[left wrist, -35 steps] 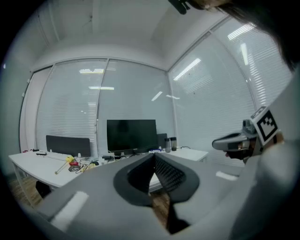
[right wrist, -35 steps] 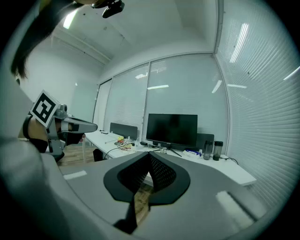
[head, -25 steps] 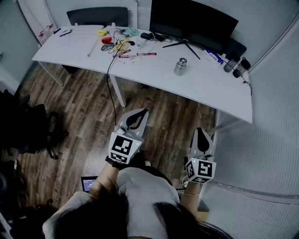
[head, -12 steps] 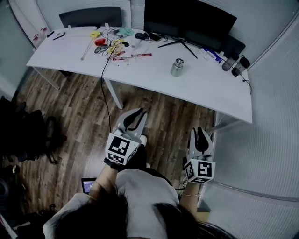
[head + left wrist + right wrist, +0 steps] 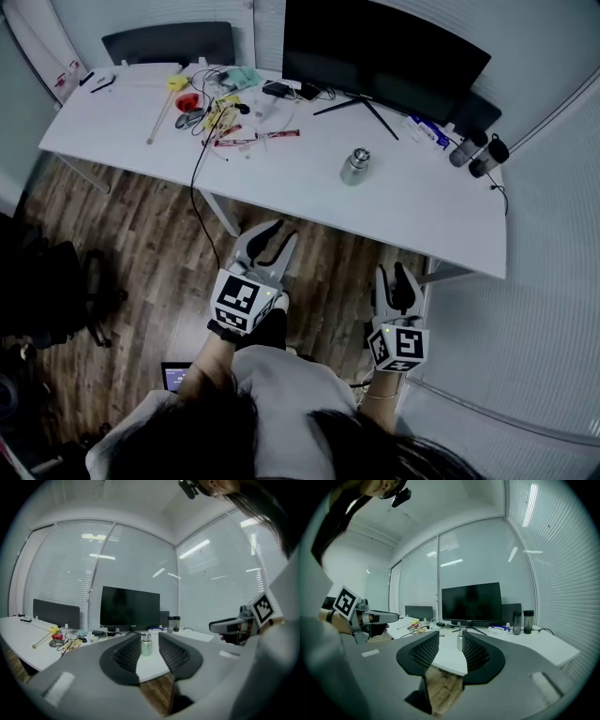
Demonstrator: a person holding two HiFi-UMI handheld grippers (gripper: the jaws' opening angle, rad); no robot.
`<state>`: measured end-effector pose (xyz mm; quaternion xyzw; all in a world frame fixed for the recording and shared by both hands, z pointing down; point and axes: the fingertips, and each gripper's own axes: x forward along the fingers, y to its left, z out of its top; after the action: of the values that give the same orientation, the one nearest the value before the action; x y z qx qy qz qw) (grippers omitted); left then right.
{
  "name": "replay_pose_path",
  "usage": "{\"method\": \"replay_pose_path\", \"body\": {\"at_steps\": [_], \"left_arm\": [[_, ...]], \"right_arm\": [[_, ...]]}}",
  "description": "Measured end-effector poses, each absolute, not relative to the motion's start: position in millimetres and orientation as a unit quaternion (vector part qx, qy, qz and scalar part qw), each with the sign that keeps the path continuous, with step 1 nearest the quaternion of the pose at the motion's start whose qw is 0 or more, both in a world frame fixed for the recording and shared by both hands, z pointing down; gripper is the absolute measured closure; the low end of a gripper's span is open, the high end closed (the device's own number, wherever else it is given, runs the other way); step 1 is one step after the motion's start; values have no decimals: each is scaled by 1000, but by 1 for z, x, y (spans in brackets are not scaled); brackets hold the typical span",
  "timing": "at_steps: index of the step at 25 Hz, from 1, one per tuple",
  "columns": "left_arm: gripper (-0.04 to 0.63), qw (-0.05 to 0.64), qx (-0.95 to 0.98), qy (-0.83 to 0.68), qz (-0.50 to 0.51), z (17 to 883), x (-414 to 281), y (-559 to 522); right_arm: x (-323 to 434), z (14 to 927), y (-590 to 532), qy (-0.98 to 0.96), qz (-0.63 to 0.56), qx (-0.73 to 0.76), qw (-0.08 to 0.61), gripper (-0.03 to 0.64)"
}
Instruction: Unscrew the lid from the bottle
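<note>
A small metal bottle with a screw lid stands upright on the white table, in front of the monitor. Both grippers hover over the wooden floor, short of the table's front edge and well away from the bottle. My left gripper points at the table; its jaws have just been opening and nothing is between them. In the left gripper view the bottle shows far off through the gap. My right gripper has also just been opening and is empty. The bottle shows beyond its jaws.
A black monitor stands at the back of the table. Two dark bottles stand at the right end. Cables and small coloured items lie at the left. A table leg stands ahead of the left gripper. A blinds-covered wall runs along the right.
Both grippers have moved forward toward the table, and their jaws have parted from shut. The bottle has stayed in place on the table.
</note>
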<state>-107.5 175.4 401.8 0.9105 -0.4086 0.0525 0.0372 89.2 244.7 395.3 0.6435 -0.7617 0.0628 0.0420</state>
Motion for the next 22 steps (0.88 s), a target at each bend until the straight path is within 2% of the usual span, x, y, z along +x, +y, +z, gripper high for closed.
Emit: {"method": "replay_pose_path", "body": {"at_steps": [4,12,22], "left_arm": [[429,40,915,-398,52,399,-105,135],[423,37,922,-382,48,394,-106,70],[403,64,938,-337,58,412,-101,51]], "right_arm": [[88,392,205,-762,66,643,40,463],[85,385,141,-756,68,650,31,437],[81,384,109,-753,81,653,27,389]]}}
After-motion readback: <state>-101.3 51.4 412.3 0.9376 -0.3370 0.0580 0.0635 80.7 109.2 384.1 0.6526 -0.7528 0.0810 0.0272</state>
